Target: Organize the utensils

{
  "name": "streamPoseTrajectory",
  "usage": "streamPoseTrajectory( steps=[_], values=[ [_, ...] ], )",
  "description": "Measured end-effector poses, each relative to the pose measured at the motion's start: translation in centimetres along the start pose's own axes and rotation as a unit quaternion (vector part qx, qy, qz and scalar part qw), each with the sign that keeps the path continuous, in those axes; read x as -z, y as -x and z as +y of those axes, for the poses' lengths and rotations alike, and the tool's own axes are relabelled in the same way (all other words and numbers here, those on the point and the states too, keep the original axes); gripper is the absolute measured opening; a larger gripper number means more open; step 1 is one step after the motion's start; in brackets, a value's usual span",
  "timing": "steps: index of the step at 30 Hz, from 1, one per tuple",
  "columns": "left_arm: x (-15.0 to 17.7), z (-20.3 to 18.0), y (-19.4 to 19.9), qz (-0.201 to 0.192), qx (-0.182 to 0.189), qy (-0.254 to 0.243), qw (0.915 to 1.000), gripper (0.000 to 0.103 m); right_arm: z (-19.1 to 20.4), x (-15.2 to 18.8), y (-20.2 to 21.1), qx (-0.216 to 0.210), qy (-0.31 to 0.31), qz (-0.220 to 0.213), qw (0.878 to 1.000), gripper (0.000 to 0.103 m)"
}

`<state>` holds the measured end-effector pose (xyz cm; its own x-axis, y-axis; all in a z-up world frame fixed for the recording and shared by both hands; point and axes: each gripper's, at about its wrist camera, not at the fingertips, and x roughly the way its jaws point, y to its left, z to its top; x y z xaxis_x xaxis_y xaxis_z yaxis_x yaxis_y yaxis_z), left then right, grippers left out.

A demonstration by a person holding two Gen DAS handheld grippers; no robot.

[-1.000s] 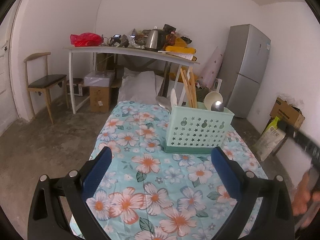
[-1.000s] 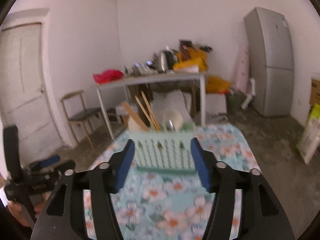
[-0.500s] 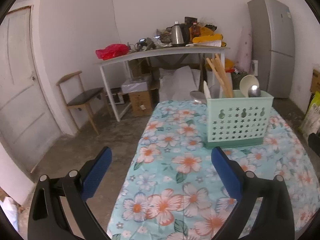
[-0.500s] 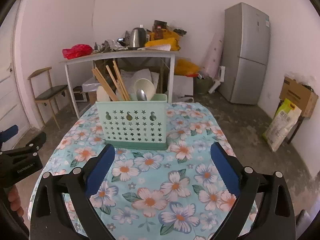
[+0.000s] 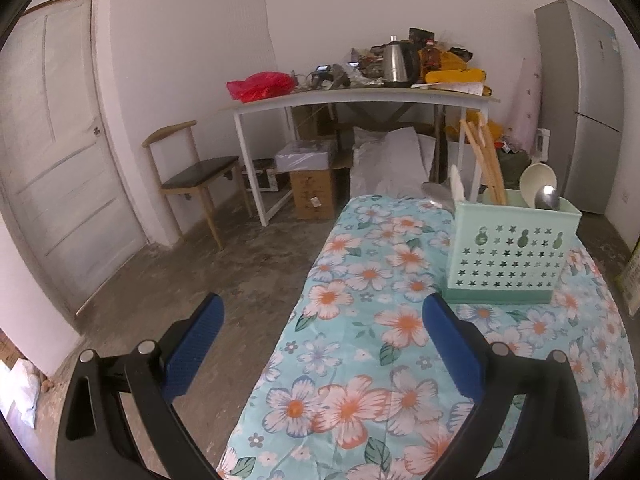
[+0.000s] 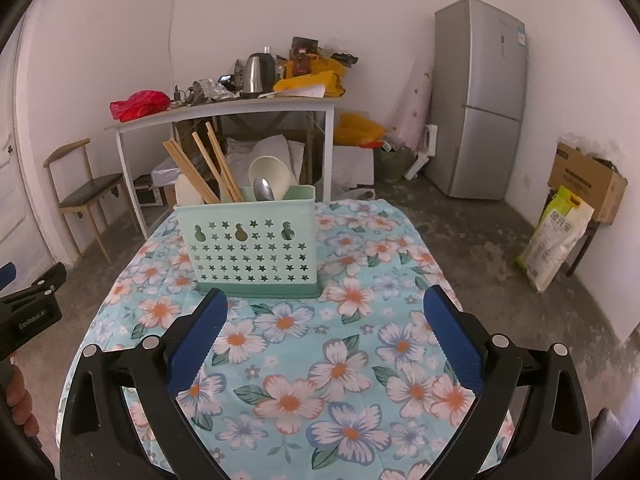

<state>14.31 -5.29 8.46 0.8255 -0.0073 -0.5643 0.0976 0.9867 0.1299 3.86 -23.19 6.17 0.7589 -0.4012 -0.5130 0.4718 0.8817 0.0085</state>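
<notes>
A mint-green perforated utensil holder stands on the floral tablecloth, holding wooden chopsticks, a metal spoon and a cream ladle. It also shows in the left wrist view at the right. My right gripper is open and empty, just in front of the holder. My left gripper is open and empty, over the table's left edge, left of the holder.
A white side table with a kettle and clutter stands behind. A wooden chair and a door are at the left, a grey fridge at the right. A rice sack sits on the floor.
My left gripper has swung left, so the holder now sits at the right of its view. My right gripper has steadied and drawn back slightly from the holder. Both stay open.
</notes>
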Motion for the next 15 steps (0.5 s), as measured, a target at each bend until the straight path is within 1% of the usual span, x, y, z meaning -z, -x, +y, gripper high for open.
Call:
streamPoseTrajectory(
  steps=[15],
  values=[
    [0.34, 0.55, -0.57, 0.02, -0.003, 0.01, 0.9997, 0.097, 0.08, 0.23, -0.07, -0.002, 0.002, 0.001, 1.0, 0.094]
  ],
)
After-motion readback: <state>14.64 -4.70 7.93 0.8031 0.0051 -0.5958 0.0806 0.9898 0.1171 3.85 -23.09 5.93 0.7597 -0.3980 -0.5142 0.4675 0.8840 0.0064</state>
